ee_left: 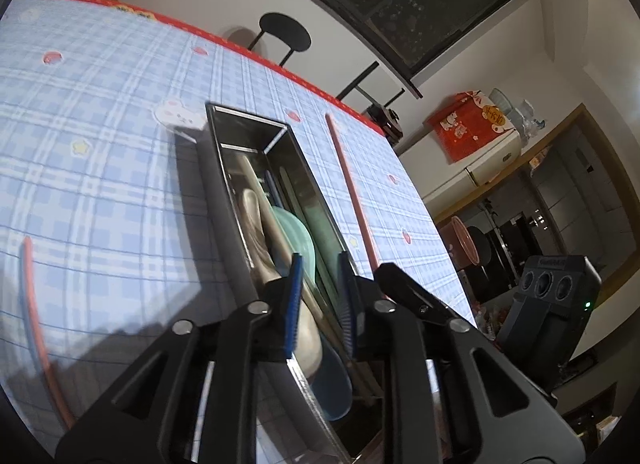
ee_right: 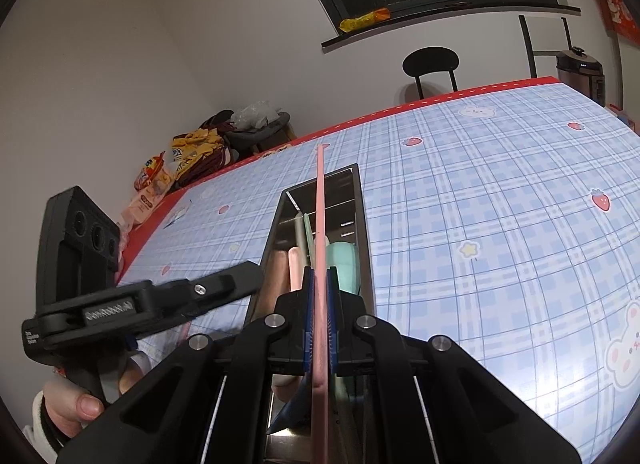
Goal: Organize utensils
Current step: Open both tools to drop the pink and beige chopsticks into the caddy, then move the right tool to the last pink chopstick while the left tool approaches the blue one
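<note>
A long metal tray (ee_left: 224, 168) lies on the blue checked tablecloth and holds a beige spoon (ee_left: 256, 220), a teal spoon (ee_left: 296, 228) and several thin sticks. My left gripper (ee_left: 320, 296) hovers over the tray's near end. Its blue pads stand apart, with the beige spoon's handle lying loose below the gap. My right gripper (ee_right: 320, 304) is shut on a pink chopstick (ee_right: 320, 204), which points along the tray (ee_right: 366, 224) above the teal spoon (ee_right: 344, 264). That pink chopstick (ee_left: 350, 188) shows just right of the tray in the left wrist view.
Another pink chopstick (ee_left: 34, 324) lies on the cloth far to the left. A black chair (ee_right: 430, 60) stands behind the table's red far edge (ee_right: 440, 98). Snack bags (ee_right: 192, 152) pile beyond the left corner. A hand (ee_right: 80, 404) holds the left gripper's handle.
</note>
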The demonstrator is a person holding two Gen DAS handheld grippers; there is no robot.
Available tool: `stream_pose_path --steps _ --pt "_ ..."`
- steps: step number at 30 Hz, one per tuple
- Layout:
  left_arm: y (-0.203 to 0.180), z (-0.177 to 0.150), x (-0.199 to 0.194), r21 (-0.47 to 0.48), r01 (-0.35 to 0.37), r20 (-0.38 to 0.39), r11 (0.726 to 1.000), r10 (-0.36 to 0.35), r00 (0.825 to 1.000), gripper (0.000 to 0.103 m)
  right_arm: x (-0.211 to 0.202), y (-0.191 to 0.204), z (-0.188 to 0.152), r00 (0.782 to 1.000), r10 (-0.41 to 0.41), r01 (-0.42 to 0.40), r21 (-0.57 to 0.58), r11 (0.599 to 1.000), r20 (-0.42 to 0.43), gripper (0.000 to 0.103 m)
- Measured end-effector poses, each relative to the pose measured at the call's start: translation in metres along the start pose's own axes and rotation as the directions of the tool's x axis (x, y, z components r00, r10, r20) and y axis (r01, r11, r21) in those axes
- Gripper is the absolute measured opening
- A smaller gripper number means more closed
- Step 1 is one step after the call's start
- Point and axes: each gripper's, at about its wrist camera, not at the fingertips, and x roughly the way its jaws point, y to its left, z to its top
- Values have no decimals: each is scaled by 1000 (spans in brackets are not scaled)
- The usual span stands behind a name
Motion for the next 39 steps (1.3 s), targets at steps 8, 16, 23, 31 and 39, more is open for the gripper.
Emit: stream_pose_path --steps 8,16,23,31,39 --pt "-15 1 -39 160 -123 116 979 105 988 50 0 1 -2 1000 -13 13 -6 1000 2 7" --pt "7 -8 -94 223 -341 269 913 278 922 82 -11 9 -4 996 -62 64 -33 997 56 72" --pt "33 -18 -114 228 -436 287 870 368 884 97 -13 35 -14 982 -153 169 -144 975 115 97" --pt "42 -32 -117 277 -498 253 822 438 863 97 -5 63 -26 959 -225 268 -303 915 171 97" --pt "49 -35 -125 277 -502 236 819 449 862 97 -12 81 -30 964 -165 234 -380 895 207 97"
